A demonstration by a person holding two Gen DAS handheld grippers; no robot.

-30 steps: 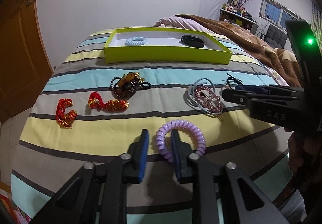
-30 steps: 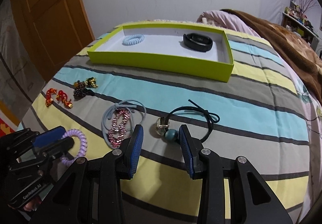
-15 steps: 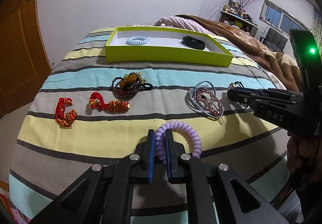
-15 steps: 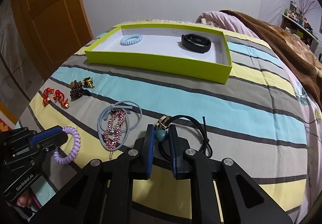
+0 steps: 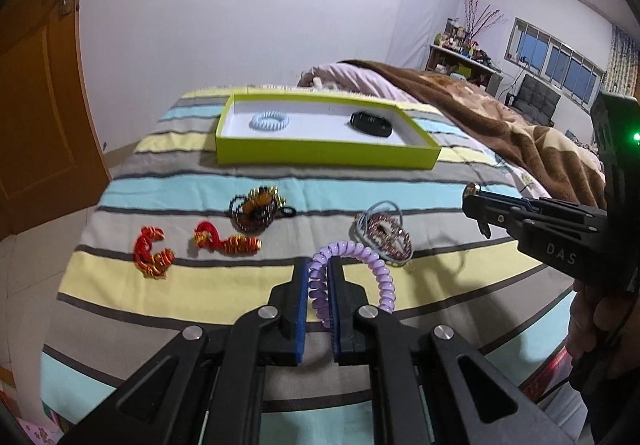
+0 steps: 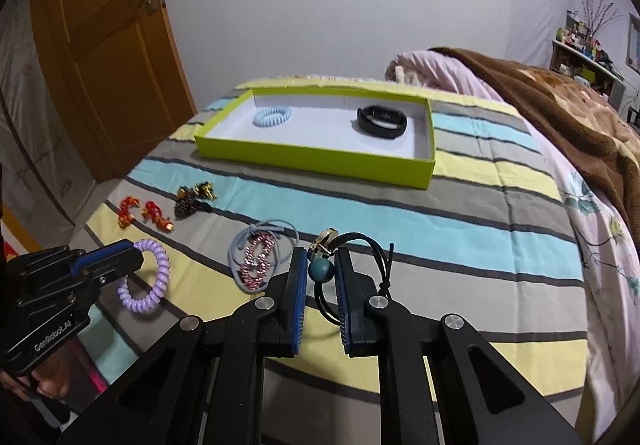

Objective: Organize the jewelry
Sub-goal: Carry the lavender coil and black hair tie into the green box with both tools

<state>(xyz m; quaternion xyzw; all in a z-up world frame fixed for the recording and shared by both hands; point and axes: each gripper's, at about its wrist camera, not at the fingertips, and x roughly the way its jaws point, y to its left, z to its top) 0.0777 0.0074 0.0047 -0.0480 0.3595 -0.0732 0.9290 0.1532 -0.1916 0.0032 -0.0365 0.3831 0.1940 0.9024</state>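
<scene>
Your left gripper was clamped on the purple spiral hair tie, your right gripper on the teal bead of the black cord bracelet. Both looked light and floppy; the green tray waited at twelve o'clock.

Tray on bed at frame centre, coil tie in its left half, band in its right, charms at left, beaded cluster right of them, hair ties lower centre.
</scene>
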